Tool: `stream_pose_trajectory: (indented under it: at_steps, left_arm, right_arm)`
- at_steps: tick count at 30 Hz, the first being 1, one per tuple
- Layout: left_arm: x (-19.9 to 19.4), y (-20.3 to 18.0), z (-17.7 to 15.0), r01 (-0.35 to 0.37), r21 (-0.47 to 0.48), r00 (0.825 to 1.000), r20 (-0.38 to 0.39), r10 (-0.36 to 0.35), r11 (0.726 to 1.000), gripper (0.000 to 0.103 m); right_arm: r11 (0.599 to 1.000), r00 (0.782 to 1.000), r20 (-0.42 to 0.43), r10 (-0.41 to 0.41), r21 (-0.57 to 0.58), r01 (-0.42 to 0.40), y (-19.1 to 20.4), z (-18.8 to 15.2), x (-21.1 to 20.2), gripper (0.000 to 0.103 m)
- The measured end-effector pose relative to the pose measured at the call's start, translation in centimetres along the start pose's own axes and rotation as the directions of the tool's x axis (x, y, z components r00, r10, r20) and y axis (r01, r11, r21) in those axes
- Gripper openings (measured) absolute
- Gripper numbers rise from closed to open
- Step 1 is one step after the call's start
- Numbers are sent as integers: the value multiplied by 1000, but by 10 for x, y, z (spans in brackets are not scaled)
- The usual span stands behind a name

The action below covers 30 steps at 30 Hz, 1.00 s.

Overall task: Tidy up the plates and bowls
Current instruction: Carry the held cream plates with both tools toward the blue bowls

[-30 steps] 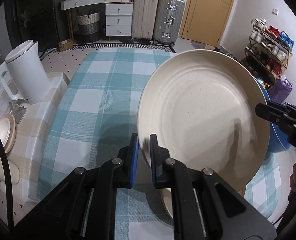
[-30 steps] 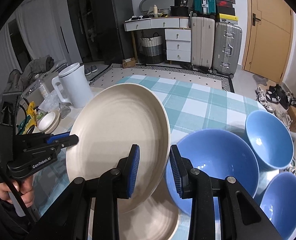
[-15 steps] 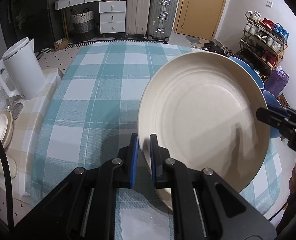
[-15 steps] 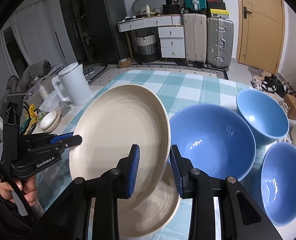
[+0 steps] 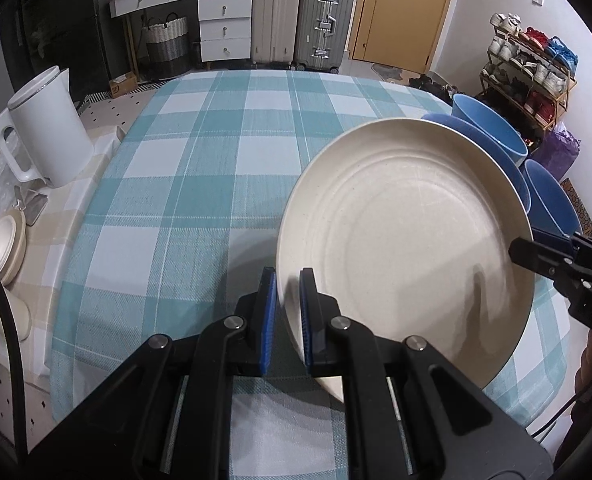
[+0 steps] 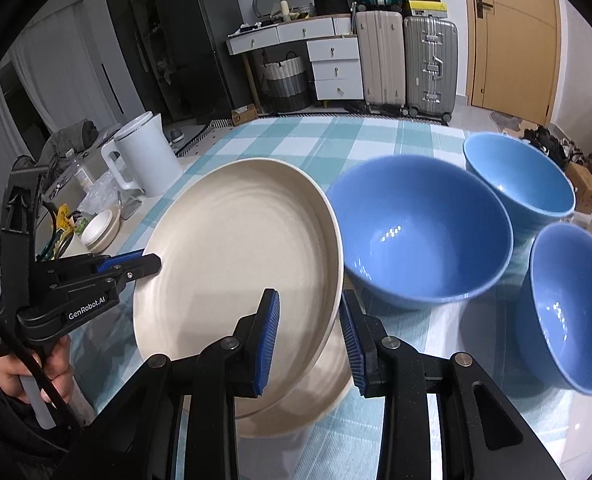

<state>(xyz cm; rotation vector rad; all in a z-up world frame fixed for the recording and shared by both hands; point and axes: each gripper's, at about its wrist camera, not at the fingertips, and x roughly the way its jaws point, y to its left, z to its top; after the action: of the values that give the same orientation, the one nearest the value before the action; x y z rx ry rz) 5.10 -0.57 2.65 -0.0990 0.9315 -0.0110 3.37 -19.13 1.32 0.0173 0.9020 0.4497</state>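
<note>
plate: round matte speckled cream plate (image 5: 407, 240), ridged rings, tilted
left gripper (image 5: 287, 312): jaws pinching its rim
right gripper (image 6: 309, 336): jaws narrow around the opposite rim
change: plate's lower now, closer to the checked worktop (image 5: 216, 152)

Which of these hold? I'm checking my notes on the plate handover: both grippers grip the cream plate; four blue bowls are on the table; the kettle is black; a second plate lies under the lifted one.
1. Both grippers grip the cream plate: true; left gripper and right gripper clamp opposite rims.
2. Four blue bowls: false; three blue bowls.
3. Black kettle: false; the kettle is white.
4. Second plate beneath: true.
</note>
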Motion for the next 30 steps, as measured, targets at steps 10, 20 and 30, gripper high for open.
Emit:
stream_pose_trajectory:
  at_steps: [10, 20, 30]
  left_arm:
    - [11, -5, -10, -13, 7, 1000, -25, 13, 1000, 7]
    - [14, -13, -15, -56, 44, 998, -27, 58, 997, 8]
    - [25, -13, -18, -53, 30, 998, -34, 54, 998, 8]
  right_arm:
    - [1000, 998, -56, 8, 8, -7, -5, -24, 13, 33]
    - [1000, 997, -78, -13, -11, 12, 0, -31, 19, 33]
    - [999, 991, -127, -41, -28, 38, -1, -35, 37, 34]
